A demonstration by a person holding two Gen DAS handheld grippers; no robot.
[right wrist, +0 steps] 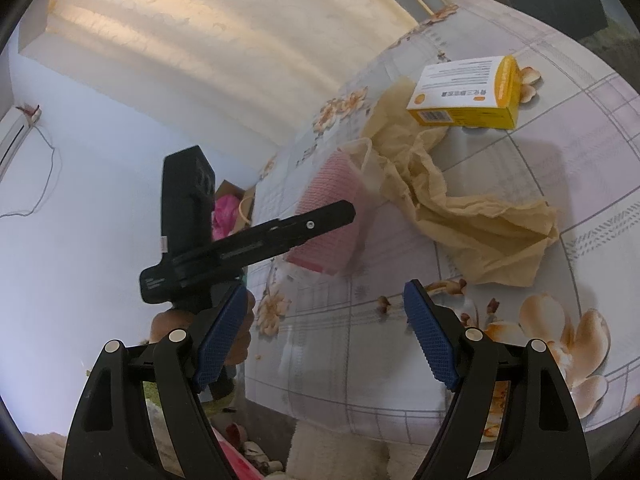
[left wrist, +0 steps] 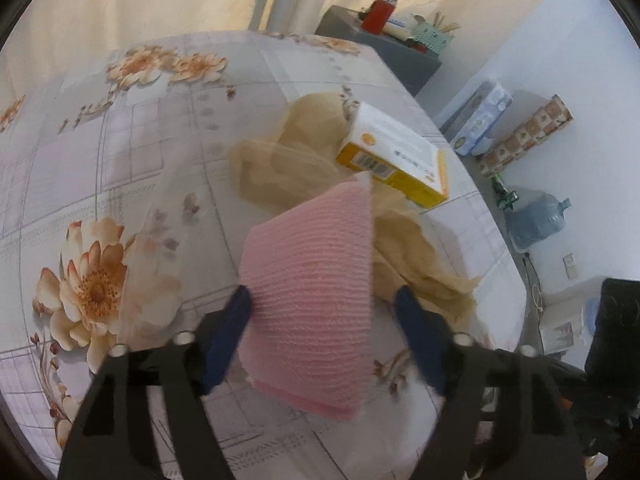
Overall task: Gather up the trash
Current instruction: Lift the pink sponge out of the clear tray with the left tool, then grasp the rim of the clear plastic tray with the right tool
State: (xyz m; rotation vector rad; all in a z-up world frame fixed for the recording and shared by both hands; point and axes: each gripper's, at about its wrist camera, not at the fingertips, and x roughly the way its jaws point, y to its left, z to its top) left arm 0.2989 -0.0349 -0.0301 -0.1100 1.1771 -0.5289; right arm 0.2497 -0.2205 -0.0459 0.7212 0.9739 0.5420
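A pink ribbed cloth (left wrist: 312,292) stands tilted between the fingers of my left gripper (left wrist: 324,294), above the floral table (left wrist: 140,160). The left pad is at its edge and the right pad is clear of it, so the jaws are open. Beyond it lie a crumpled beige bag (left wrist: 288,160) and a yellow and white box (left wrist: 396,156). In the right wrist view the same cloth (right wrist: 336,184) shows blurred behind the left gripper's black finger (right wrist: 320,220). My right gripper (right wrist: 326,290) hangs open over the table's near edge, nothing between its pads. The bag (right wrist: 460,208) and box (right wrist: 464,92) lie ahead of it.
A grey cabinet (left wrist: 400,52) with a red jar (left wrist: 380,12) stands past the table's far corner. On the floor are a water jug (left wrist: 536,220) and a tissue pack (left wrist: 480,120). A cardboard box holding a pink bag (right wrist: 228,208) sits by the wall. A hand (right wrist: 168,324) holds the left gripper.
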